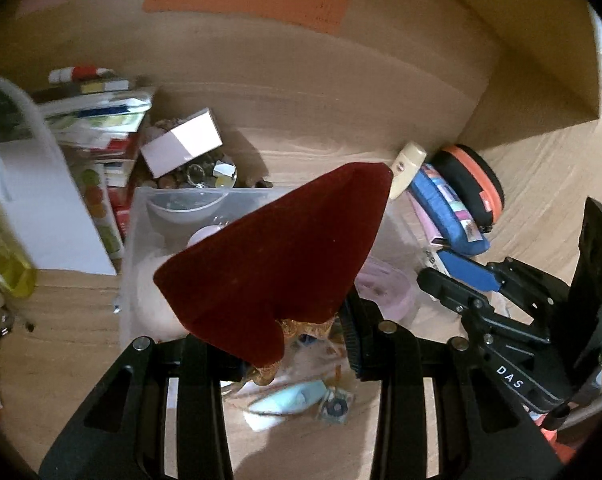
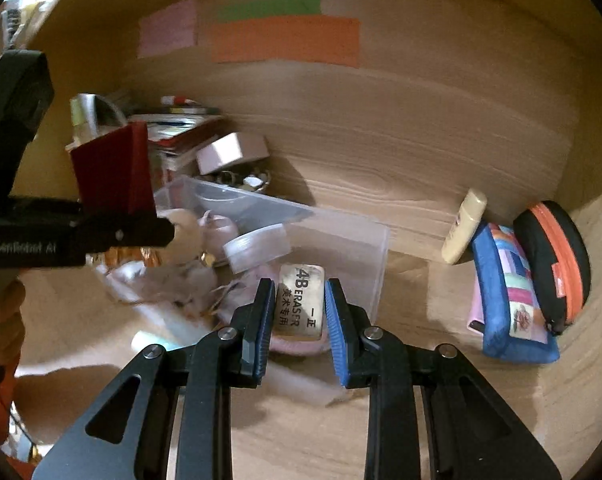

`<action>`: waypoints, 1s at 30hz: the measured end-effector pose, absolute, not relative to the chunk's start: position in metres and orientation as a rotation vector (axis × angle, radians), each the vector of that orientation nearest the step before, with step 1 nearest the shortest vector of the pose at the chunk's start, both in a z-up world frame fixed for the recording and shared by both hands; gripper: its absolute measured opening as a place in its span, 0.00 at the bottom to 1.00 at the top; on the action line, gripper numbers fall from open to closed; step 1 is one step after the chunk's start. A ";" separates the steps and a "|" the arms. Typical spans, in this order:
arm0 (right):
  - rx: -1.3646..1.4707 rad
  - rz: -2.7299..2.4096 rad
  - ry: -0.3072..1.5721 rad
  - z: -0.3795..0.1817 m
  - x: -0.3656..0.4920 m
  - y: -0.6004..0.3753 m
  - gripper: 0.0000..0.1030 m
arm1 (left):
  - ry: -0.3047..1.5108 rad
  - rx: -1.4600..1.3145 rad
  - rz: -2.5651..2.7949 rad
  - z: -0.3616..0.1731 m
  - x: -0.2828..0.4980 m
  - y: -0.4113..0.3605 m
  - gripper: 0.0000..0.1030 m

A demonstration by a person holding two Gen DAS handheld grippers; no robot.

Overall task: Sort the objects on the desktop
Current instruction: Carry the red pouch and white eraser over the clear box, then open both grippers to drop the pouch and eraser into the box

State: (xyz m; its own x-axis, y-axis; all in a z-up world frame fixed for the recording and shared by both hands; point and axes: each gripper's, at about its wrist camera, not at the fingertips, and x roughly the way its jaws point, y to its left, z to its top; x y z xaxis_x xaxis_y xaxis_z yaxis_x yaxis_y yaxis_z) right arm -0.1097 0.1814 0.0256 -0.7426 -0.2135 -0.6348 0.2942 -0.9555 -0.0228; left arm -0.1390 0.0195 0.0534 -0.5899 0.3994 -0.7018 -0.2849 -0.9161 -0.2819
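My left gripper point(image 1: 285, 344) is shut on a dark red velvet pouch point(image 1: 277, 256) with gold trim, held above the clear plastic bin point(image 1: 141, 208). The pouch point(image 2: 113, 172) and the left gripper point(image 2: 113, 236) also show at the left of the right wrist view. My right gripper point(image 2: 299, 312) is shut on a cream 4B eraser point(image 2: 301, 304), held over the near right corner of the clear bin point(image 2: 365, 264). The bin holds a pinkish pot, a clear lid and other small things.
A blue patterned pencil case point(image 2: 509, 292), a black and orange zip case point(image 2: 553, 260) and a cream tube point(image 2: 463, 226) lie at the right. A stack of books point(image 1: 105, 128), a white box point(image 1: 181, 144) and a dish of trinkets point(image 1: 209, 172) stand behind the bin. A wooden back wall carries coloured notes point(image 2: 285, 38).
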 end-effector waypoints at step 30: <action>0.884 -2.772 0.302 0.015 -0.115 0.167 0.50 | -0.086 -1.091 2.548 0.053 -0.133 0.035 0.72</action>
